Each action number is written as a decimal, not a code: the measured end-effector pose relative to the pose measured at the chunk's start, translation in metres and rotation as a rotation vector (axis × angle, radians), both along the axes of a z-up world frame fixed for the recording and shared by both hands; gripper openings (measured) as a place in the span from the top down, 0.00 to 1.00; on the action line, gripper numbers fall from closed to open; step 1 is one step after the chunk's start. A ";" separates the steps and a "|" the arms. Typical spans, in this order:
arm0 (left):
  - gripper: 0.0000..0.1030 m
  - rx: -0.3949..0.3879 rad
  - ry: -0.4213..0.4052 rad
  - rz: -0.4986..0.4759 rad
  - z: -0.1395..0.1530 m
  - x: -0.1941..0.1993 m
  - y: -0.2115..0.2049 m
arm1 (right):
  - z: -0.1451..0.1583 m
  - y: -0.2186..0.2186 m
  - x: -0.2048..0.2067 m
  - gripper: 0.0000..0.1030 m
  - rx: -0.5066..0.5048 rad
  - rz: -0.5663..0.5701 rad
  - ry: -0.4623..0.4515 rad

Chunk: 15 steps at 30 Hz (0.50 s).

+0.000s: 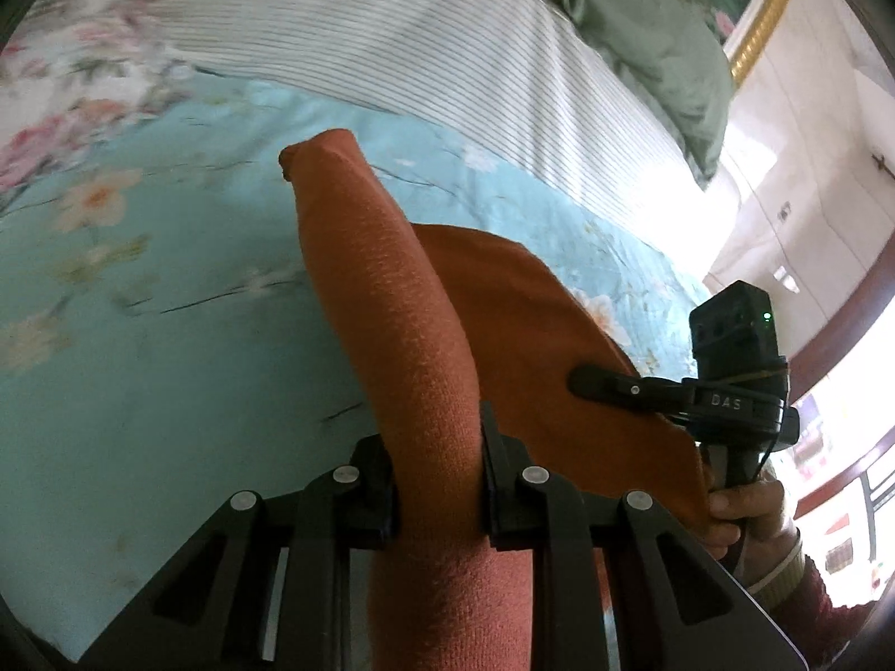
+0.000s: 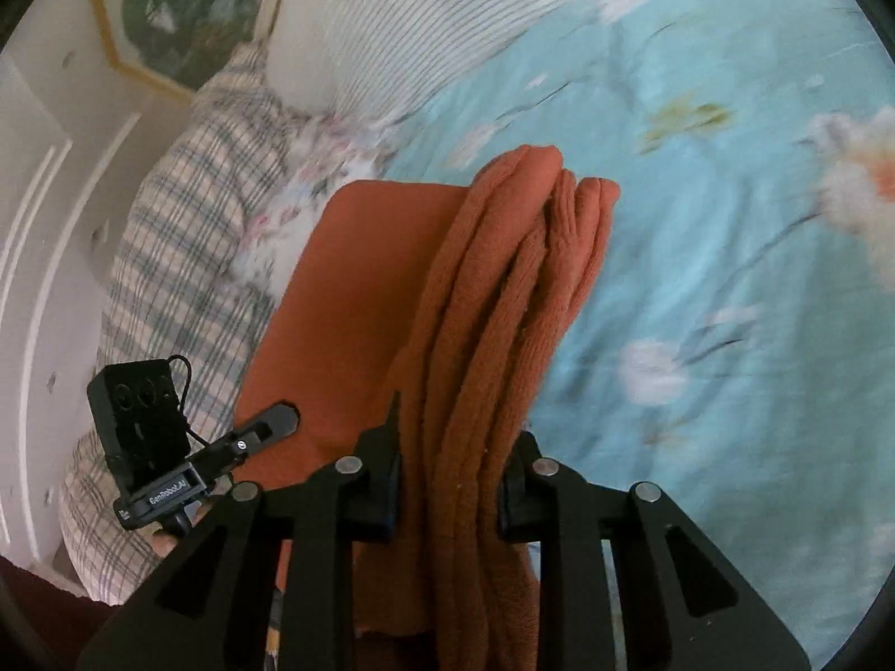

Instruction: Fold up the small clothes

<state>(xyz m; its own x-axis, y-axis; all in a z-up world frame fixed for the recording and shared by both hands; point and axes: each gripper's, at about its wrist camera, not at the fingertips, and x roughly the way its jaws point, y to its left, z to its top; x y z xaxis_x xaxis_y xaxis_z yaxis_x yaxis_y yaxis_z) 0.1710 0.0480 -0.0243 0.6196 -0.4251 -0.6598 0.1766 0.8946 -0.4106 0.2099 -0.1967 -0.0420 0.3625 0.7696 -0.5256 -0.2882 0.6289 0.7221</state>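
left black two-finger gripper (image 1: 439, 481) | clamped on rust-orange terry cloth garment (image 1: 391, 302) | right black two-finger gripper (image 2: 450, 489) | clamped on bunched folds of same | held above light-blue floral bedsheet (image 1: 140, 291) | striped white pillow (image 1: 419, 45) beyond

Bed (image 1: 140, 335) covered in a light-blue floral sheet, runs under and ahead of both tools. Beyond it a white pinstriped duvet (image 1: 391, 56). Green pillow (image 1: 660, 39) far right of the left tool; plaid checked pillow (image 2: 184, 235) left of the right tool. White panelled wall (image 2: 39, 235) behind the pillows, gold-framed landscape picture (image 2: 184, 11) on it. Hard daylight blowing out the far right of the left view, likely a window (image 1: 839, 475).
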 end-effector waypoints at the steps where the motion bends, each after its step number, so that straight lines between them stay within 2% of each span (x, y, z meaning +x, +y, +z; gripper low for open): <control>1: 0.79 0.002 -0.001 0.010 -0.001 -0.005 0.006 | -0.001 0.006 0.000 0.75 -0.003 0.010 0.001; 5: 0.79 -0.019 0.024 0.044 -0.017 -0.021 0.032 | -0.009 0.025 -0.003 0.75 -0.035 0.028 0.017; 10: 0.78 -0.048 0.079 0.072 -0.048 -0.019 0.046 | -0.028 0.019 -0.003 0.75 -0.039 -0.001 0.064; 15: 0.70 -0.074 0.097 0.063 -0.062 -0.018 0.050 | -0.042 0.015 -0.005 0.75 -0.037 -0.022 0.083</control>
<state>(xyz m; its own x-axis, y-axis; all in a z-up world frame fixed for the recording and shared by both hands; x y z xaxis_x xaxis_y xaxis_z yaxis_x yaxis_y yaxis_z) 0.1529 0.0985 -0.0865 0.5817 -0.4369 -0.6861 0.0771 0.8693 -0.4882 0.2053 -0.1815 -0.0837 0.3327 0.7417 -0.5825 -0.2140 0.6609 0.7193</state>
